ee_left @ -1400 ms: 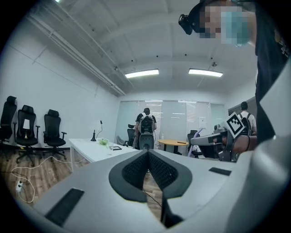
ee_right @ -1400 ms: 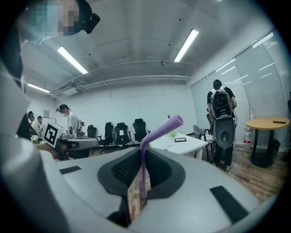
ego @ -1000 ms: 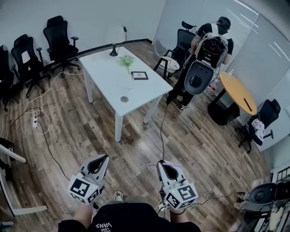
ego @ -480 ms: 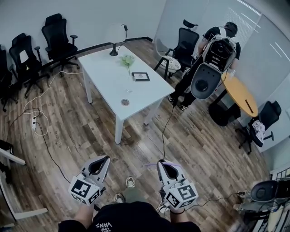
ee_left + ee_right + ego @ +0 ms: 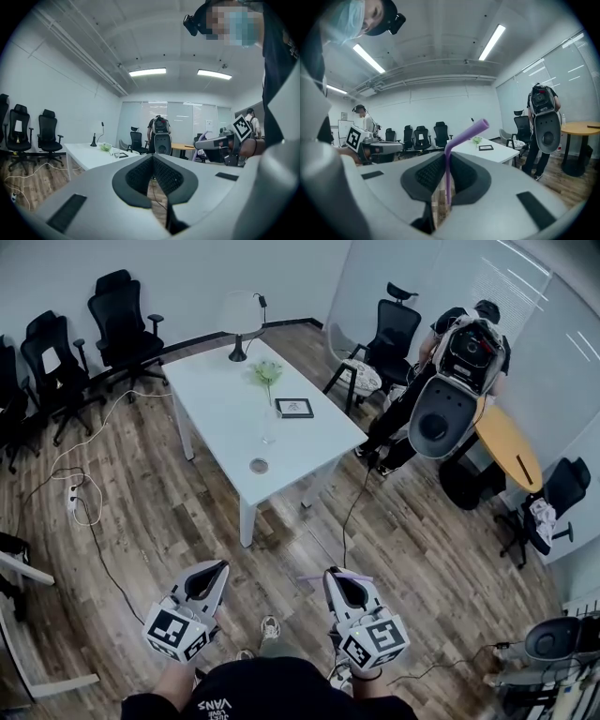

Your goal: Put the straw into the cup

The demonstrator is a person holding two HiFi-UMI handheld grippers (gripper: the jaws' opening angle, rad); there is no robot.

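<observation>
Your left gripper (image 5: 152,164) has its jaws pressed together on nothing. Your right gripper (image 5: 446,164) pinches the purple straw (image 5: 449,178), its bent end sticking out above the jaws. Farther ahead, the white table (image 5: 225,395) carries what may be a clear cup (image 5: 268,435), well apart from both.

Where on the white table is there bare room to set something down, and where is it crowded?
In the head view, bare: the white table's left strip, from the lamp down to the small round disc, and the corner right of that disc, below the picture frame. Crowded: the far right part, where plant, frame and clear cup cluster.
</observation>
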